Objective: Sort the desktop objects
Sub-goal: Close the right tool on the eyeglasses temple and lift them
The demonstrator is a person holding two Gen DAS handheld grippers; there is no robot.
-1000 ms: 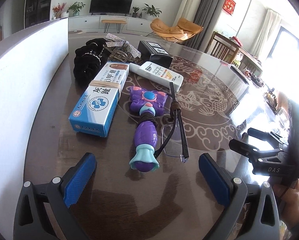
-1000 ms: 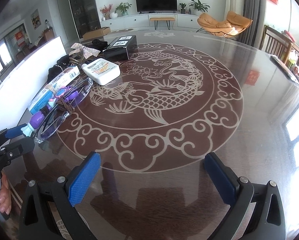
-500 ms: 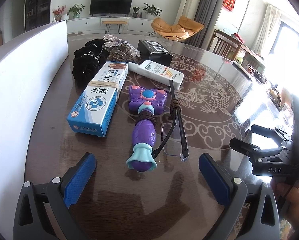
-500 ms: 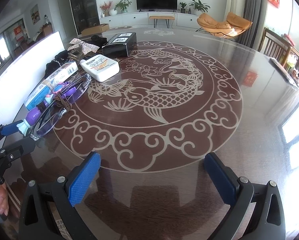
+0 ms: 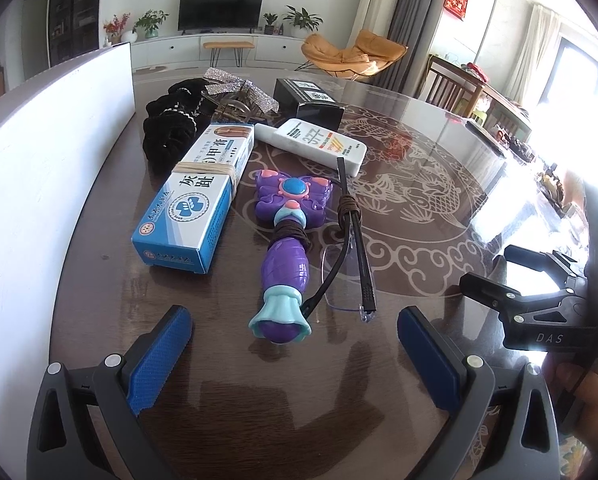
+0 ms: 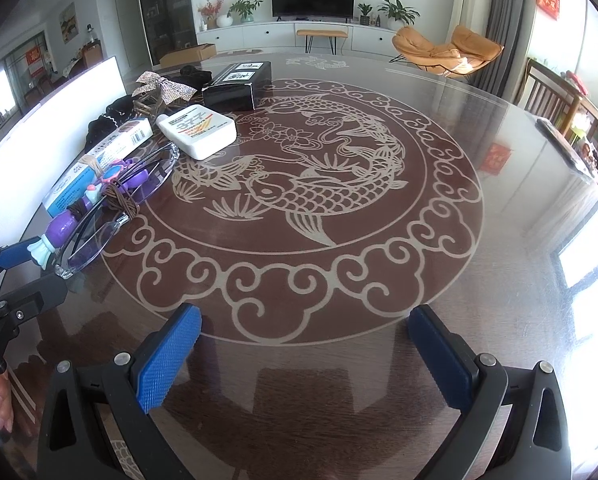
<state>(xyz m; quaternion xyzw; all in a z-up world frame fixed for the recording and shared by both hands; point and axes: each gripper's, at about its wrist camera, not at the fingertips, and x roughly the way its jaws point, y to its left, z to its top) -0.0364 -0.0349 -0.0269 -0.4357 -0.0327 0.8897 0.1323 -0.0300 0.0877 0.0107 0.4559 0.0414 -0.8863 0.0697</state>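
Note:
My left gripper (image 5: 293, 354) is open and empty, just short of a purple butterfly toy wand (image 5: 287, 248) with a brown cord around it. Clear glasses (image 5: 349, 264) lie to its right, a blue and white medicine box (image 5: 197, 204) to its left. Behind are a white bottle (image 5: 315, 144), a black box (image 5: 309, 102), a black scrunchie (image 5: 171, 128) and a glitter bow clip (image 5: 239, 88). My right gripper (image 6: 305, 354) is open and empty over bare table; the wand (image 6: 99, 204), glasses (image 6: 111, 216) and bottle (image 6: 197, 130) lie to its far left.
A white board (image 5: 39, 184) stands along the table's left edge. The round table (image 6: 379, 280) has a fish pattern in the middle. The other gripper shows at the right edge in the left wrist view (image 5: 539, 304). Chairs stand beyond the far right rim.
My left gripper has shifted slightly; the wand now sits more centred between its fingers. My right gripper view has crept a little towards the objects. Both stay open.

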